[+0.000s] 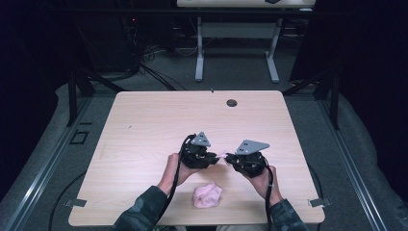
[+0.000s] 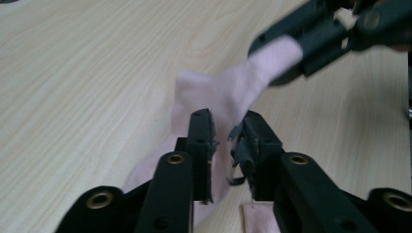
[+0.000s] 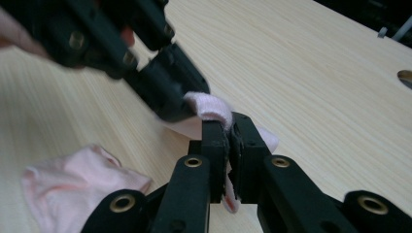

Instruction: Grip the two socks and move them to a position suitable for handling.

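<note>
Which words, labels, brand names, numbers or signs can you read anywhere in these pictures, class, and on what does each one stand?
None: no readable text shows in any view.
The wooden table, the pink sock held between the two hand-held grippers, the second pink sock lying near the table's front edge, and the grey plates all bear no lettering.

A light wooden table (image 1: 144, 125) carries a crumpled pink sock (image 1: 207, 195) near its front edge.
</note>
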Available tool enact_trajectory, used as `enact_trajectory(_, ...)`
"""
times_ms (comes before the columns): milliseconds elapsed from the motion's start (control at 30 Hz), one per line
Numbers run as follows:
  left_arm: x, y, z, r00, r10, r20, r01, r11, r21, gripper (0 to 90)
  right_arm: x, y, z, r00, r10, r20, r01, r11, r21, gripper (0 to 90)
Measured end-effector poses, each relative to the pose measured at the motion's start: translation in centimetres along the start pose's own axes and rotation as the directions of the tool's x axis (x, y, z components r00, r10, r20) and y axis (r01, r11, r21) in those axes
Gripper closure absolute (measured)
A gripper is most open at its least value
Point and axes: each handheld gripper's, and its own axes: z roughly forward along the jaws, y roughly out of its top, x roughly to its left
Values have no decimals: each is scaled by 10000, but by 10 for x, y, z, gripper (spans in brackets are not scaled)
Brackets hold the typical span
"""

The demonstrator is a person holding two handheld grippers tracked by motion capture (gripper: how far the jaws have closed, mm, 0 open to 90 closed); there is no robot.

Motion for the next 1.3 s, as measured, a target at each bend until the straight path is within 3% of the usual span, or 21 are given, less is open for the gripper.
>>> enact_trajectory(67,-1,-5,1,9998,88,-201,-89,10000,-29,613,-2,3,-1,9998,158,-157,-157,9999,32,860)
enact_trajectory(100,-2,-12,2,9994,253,-256,-254,9997,-64,613,-4,6,-2,9992,318,-249,-316,9995,66,861)
enact_trajectory(133,-1,-23,3,9984,251,-503,-256,9996,-98,546,-6,11,-4,9975,571,-420,-565,9983,148,863)
enact_trajectory(300,0,-41,4,9940,376,-1030,-395,9991,-160,516,-6,18,-5,9957,766,-514,-752,9968,285,862)
enact_trajectory(433,7,-50,6,9870,112,-1605,-122,9999,-55,568,-6,21,-2,9934,941,-654,-920,9952,347,863)
enact_trajectory(500,9,-52,8,9878,62,-1555,-61,10000,13,610,-6,21,-3,9923,1025,-701,-1004,9944,321,863)
enact_trajectory(533,10,-53,10,9840,-25,-1779,43,9999,100,653,-6,21,-3,9920,1040,-711,-1021,9943,306,863)
enact_trajectory(700,13,-54,11,9856,-43,-1693,43,10000,-1,860,-9,20,-7,9903,1194,-710,-1179,9927,257,863)
enact_trajectory(833,12,-51,4,9870,-45,-1606,61,9999,89,884,-13,15,-11,9878,1395,-696,-1383,9901,225,863)
enact_trajectory(933,11,-44,-9,9909,-340,-1300,398,9983,424,884,-16,10,-13,9841,1621,-727,-1598,9865,365,862)
enact_trajectory(967,11,-39,-19,9927,-520,-1087,600,9956,716,884,-17,8,-14,9822,1710,-781,-1678,9847,464,862)
enact_trajectory(1000,11,-39,-19,9927,-520,-1087,600,9956,716,884,-17,8,-14,9822,1710,-781,-1678,9847,464,862)
enact_trajectory(1033,11,-35,-26,9938,-756,-814,840,9908,1059,884,-17,7,-15,9797,1830,-820,-1789,9824,544,862)
enact_trajectory(1067,10,-32,-31,9943,-855,-641,929,9881,1228,883,-16,4,-18,9721,2079,-1088,-2011,9771,700,862)
enact_trajectory(1100,11,-27,-38,9920,-1259,-127,1263,9778,1669,883,-16,3,-19,9674,2237,-1184,-2151,9732,808,862)
enact_trajectory(1167,14,-23,-42,9889,-1482,-64,1466,9696,1958,883,-19,2,-17,9582,2505,-1383,-2351,9647,1186,860)
enact_trajectory(1200,14,-23,-42,9889,-1482,-64,1466,9696,1958,882,-19,2,-17,9582,2505,-1383,-2351,9647,1186,860)
enact_trajectory(1233,17,-22,-39,9858,-1681,38,1632,9619,2195,882,-26,-2,-6,9457,2934,-1402,-2680,9475,1746,857)
enact_trajectory(1267,24,-22,-32,9824,-1869,-5,1807,9492,2575,881,-29,-3,0,9440,3031,-1305,-2756,9416,1932,857)
enact_trajectory(1300,24,-22,-32,9824,-1869,-5,1807,9492,2575,880,-29,-3,0,9440,3031,-1305,-2756,9416,1932,857)
